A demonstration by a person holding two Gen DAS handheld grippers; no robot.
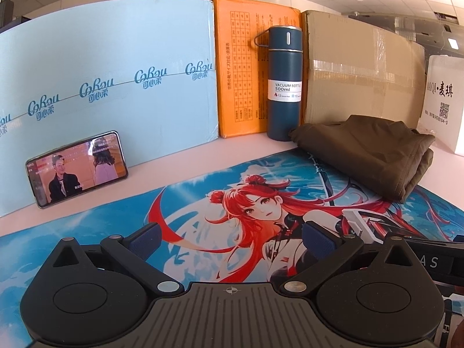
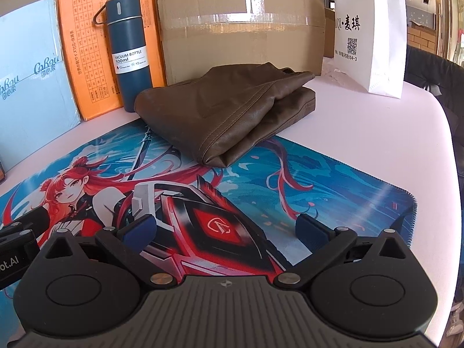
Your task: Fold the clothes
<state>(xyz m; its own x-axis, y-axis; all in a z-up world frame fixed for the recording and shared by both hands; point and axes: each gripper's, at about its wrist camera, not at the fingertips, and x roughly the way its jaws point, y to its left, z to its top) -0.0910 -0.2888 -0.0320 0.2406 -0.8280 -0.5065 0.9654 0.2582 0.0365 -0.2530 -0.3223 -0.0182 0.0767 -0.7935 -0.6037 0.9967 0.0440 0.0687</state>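
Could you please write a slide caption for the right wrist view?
Open right tongs hover over the printed desk mat, facing a folded brown garment beside a blue vacuum bottle.
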